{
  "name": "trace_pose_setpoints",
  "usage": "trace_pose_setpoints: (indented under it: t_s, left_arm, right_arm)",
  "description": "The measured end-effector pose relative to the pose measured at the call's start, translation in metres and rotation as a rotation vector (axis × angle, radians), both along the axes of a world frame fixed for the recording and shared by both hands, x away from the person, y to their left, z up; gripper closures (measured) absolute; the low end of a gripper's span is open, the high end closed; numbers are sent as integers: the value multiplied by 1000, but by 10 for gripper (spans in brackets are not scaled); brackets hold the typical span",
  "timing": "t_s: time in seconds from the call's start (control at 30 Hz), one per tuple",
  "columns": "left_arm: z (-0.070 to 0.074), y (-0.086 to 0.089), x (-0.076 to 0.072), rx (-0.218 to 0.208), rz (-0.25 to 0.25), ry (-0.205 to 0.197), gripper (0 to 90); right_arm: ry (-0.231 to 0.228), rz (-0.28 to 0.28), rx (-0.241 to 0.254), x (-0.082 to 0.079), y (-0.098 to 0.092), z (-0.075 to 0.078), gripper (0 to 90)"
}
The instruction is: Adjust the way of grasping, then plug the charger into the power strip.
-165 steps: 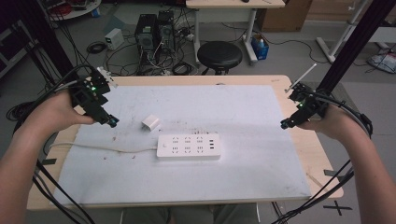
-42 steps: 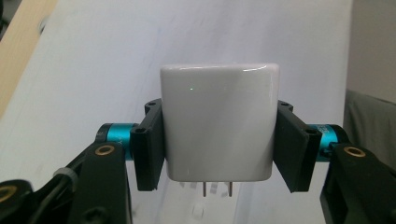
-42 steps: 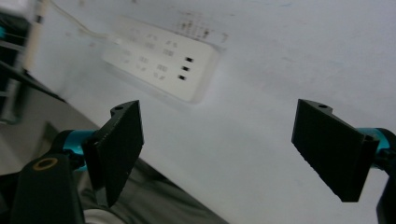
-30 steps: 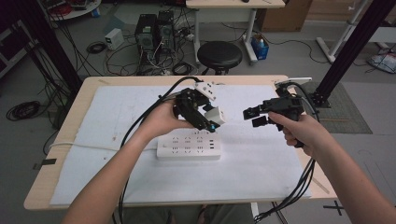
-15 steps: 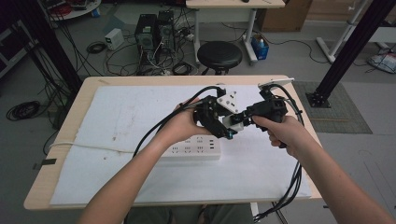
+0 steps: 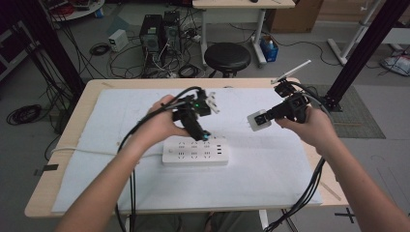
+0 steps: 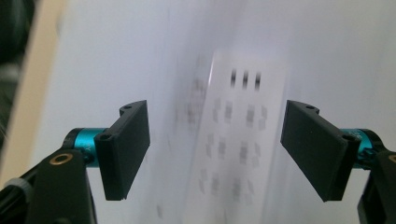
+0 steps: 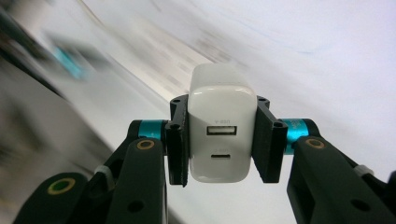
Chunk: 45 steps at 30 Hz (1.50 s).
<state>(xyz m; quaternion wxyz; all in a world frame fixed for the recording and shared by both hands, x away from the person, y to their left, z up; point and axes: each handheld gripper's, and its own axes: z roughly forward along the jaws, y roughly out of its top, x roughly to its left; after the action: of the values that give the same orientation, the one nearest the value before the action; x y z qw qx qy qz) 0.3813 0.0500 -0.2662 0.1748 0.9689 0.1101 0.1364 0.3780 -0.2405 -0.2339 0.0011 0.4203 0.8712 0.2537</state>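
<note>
A wooden desk (image 6: 72,159) carries a white sheet (image 6: 270,169) that covers most of its top. On the sheet, near the middle, lies a white power strip (image 6: 195,151), its cord running off to the left edge. In the left gripper view the strip (image 7: 233,140) appears blurred between the jaws. The left hand-held gripper (image 6: 202,134) hangs just above the strip's far edge, its jaws spread wide with nothing between them. The right hand-held gripper (image 6: 265,117), lifted off the desk to the right of the strip, pinches a white USB charger (image 8: 218,135) by its sides, the two ports facing the camera in the right gripper view.
</note>
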Motion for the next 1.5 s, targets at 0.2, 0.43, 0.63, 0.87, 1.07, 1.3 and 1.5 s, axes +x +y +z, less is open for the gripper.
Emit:
trace_pose_setpoints:
  t_s: [0.2,0.43,0.63,0.87,1.07,1.3,1.5]
  left_arm:
    - [2,52,9,160,201,93,235]
    - [-3,124,15,236,400,198,234]
    - [-1,144,13,222,433,194,235]
    - [3,142,4,166,418,177,234]
    - [5,145,-3,138,403,164,234]
    - [1,145,-13,121,382,142,228]
    - [-2,140,-21,131,346,122,228]
  right_arm:
    - [-100,119,-251,-1,3,6,620]
    - [-122,242,-415,0,4,5,619]
    - [-117,304,-406,4,8,7,619]
    - [-114,356,-426,9,32,7,619]
    - [-111,432,-443,19,63,0,618]
    - [-110,553,-460,26,105,-20,618]
    - [-95,672,-488,25,146,-54,618]
